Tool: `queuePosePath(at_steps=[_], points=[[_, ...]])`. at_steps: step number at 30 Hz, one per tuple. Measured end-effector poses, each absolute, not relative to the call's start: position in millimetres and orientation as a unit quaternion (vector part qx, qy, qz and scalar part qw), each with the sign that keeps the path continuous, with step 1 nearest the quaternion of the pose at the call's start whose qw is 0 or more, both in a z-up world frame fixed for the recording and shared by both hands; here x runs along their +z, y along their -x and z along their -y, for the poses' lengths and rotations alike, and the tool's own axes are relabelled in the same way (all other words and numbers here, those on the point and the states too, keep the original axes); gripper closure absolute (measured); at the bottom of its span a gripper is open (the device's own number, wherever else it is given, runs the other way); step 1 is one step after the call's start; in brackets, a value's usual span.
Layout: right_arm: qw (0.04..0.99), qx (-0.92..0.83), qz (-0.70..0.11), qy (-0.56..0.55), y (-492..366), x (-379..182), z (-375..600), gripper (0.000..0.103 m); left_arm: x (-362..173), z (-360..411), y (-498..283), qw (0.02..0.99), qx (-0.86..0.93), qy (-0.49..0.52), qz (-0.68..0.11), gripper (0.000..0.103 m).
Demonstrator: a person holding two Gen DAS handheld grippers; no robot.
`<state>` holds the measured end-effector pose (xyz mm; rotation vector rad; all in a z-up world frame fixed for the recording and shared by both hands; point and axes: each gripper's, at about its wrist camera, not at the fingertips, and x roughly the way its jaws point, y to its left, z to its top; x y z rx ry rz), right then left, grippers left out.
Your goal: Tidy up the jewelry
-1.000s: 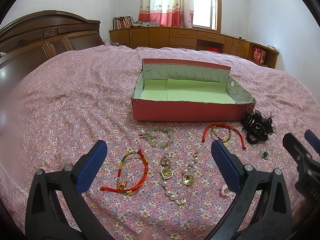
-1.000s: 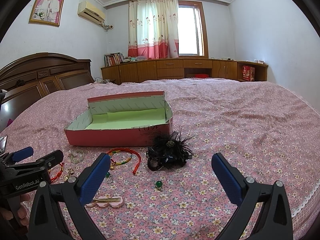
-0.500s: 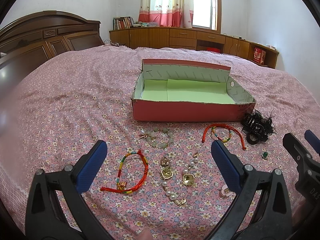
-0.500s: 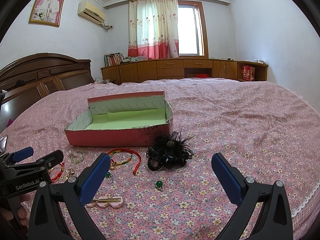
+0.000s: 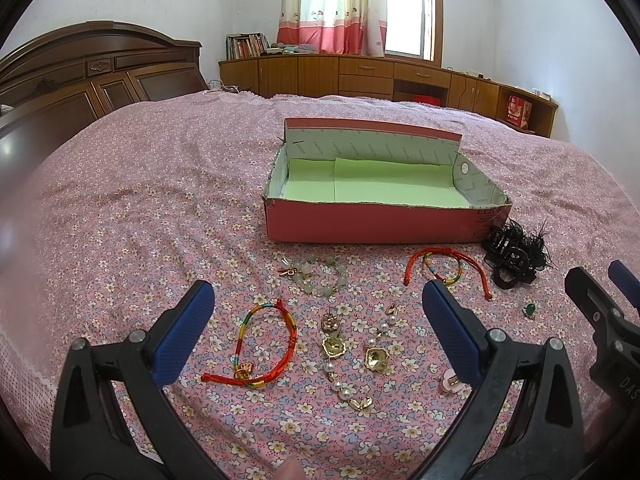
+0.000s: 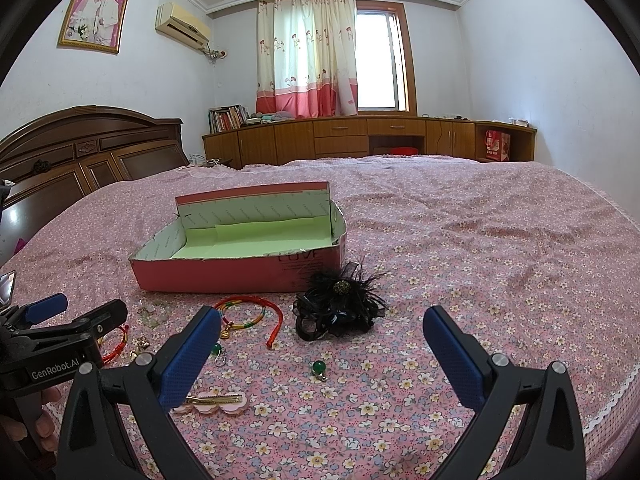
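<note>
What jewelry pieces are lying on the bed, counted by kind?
Bracelets: 3 (bead bracelet, striped cord bracelet, red cord bracelet)
Gold pearl earrings: 2
Green bead drops: 2
Hair clips: 2 (black feather clip, pink clip)
Total: 9, all outside the box

A red cardboard box (image 5: 380, 224) with a pale green lining sits open on the floral bedspread, its lid flap standing upright at the back. In front of it I see the jewelry spread flat: a jade-bead bracelet (image 5: 316, 274), two red-and-rainbow cord bracelets (image 5: 264, 344) (image 5: 444, 264), gold-and-pearl earrings (image 5: 352, 356), and a green-stone earring (image 6: 319, 369). A black feathered hair clip (image 6: 340, 308) lies by the box's right corner, and a pink hair clip (image 6: 216, 402) lies nearest me.
</note>
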<state>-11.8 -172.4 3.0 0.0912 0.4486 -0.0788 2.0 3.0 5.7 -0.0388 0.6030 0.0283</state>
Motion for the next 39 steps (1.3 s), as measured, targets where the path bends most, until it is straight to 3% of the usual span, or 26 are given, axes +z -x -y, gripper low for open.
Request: queuePosePath(at_steps=[23, 39], points=[[0.972, -0.046, -0.227, -0.048, 8.3, 4.0, 175.5, 0.0, 9.7, -11.1, -7.5, 0.954, 0.015, 0.017, -0.3, 0.006], [0.964, -0.054, -0.252, -0.067, -3.7, -9.3, 190.1, 0.0, -15.5, -58.7, -24.7, 0.936, 0.042, 0.034, -0.347, 0.006]])
